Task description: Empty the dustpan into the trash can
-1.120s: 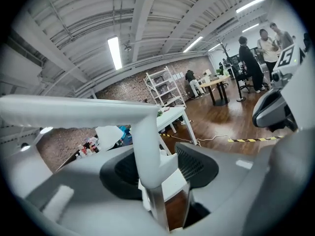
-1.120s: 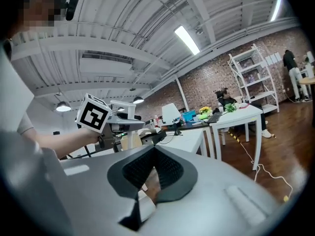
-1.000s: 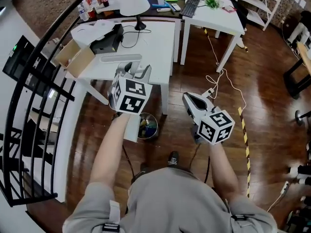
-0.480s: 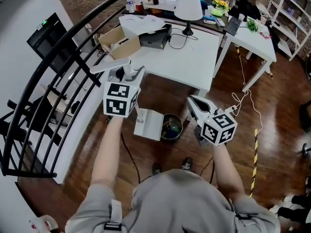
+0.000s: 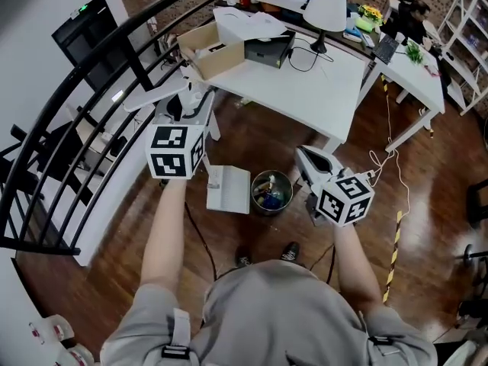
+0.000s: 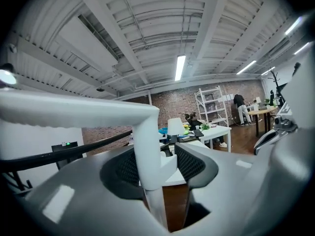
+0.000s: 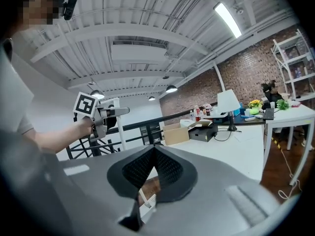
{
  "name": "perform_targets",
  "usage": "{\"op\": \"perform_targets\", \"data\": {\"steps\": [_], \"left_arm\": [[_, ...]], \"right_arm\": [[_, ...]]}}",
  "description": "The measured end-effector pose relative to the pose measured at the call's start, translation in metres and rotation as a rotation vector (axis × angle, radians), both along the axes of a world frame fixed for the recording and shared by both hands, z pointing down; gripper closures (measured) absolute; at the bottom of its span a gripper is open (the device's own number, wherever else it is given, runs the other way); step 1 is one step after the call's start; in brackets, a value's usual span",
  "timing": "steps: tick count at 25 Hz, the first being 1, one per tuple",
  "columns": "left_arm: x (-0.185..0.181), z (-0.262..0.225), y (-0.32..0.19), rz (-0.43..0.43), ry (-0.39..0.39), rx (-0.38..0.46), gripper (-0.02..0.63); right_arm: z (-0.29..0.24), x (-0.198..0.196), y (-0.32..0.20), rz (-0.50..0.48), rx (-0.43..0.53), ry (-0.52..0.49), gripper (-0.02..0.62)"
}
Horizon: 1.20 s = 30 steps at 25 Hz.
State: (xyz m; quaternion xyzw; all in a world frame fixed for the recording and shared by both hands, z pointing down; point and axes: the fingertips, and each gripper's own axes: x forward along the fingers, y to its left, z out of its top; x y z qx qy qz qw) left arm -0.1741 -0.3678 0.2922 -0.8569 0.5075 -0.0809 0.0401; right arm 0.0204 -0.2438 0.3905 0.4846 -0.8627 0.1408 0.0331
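Dark wood floor (image 5: 427,204) below, black railing (image 5: 139,63) curving along the left. Facing a white counter (image 5: 305,90) on the far side, loaded with a cardboard box (image 5: 210,52), a black device (image 5: 263,52) and a white lamp (image 5: 325,10); second white counter (image 5: 415,78) further right, striped tape (image 5: 391,254) on the boards at near right.

Gripping the dustpan (image 5: 229,189) with the left claw (image 6: 160,163), pads clamped on either side of its upright white handle (image 6: 147,146), just under the bend where the top bar turns off to the left. Holding that claw raised at left, near the railing, pointed roughly level toward the counter. Pan end down low, near centre, seen flat from above, just left of the trash can (image 5: 290,189), edge right beside the rim. Cannot tell whether resting on the floor or hanging just above it, nor whether touching the can.

Trash can round, standing on the floor on the near side of the counter, between the two arms, with mixed rubbish inside.

Holding the right claw (image 7: 153,149) out at right, jaws together, tips meeting, nothing between them. Well apart from the dustpan, right of the can, pointed toward the counter. Left hand (image 7: 84,127) with its claw visible from the right claw's camera, off to the left.
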Motion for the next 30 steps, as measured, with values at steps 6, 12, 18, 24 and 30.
{"op": "perform_targets", "data": {"steps": [6,12,18,24,30], "left_arm": [[-0.026,0.033,0.001,-0.048,0.039,-0.025,0.411],[-0.03,0.107,0.0,-0.033,0.042,-0.099,0.411],[-0.024,0.176,0.002,-0.025,0.027,-0.172,0.414],[-0.021,0.235,0.001,-0.046,0.022,-0.253,0.414],[-0.028,0.282,-0.002,-0.089,0.007,-0.335,0.416]], "right_arm": [[0.007,-0.013,-0.001,-0.023,-0.017,0.008,0.597],[0.016,-0.021,-0.001,-0.044,-0.042,0.023,0.597],[0.028,-0.021,-0.005,-0.041,-0.069,0.032,0.597],[0.037,-0.021,-0.002,-0.035,-0.092,0.037,0.597],[0.043,-0.016,-0.001,-0.018,-0.109,0.056,0.597]]}}
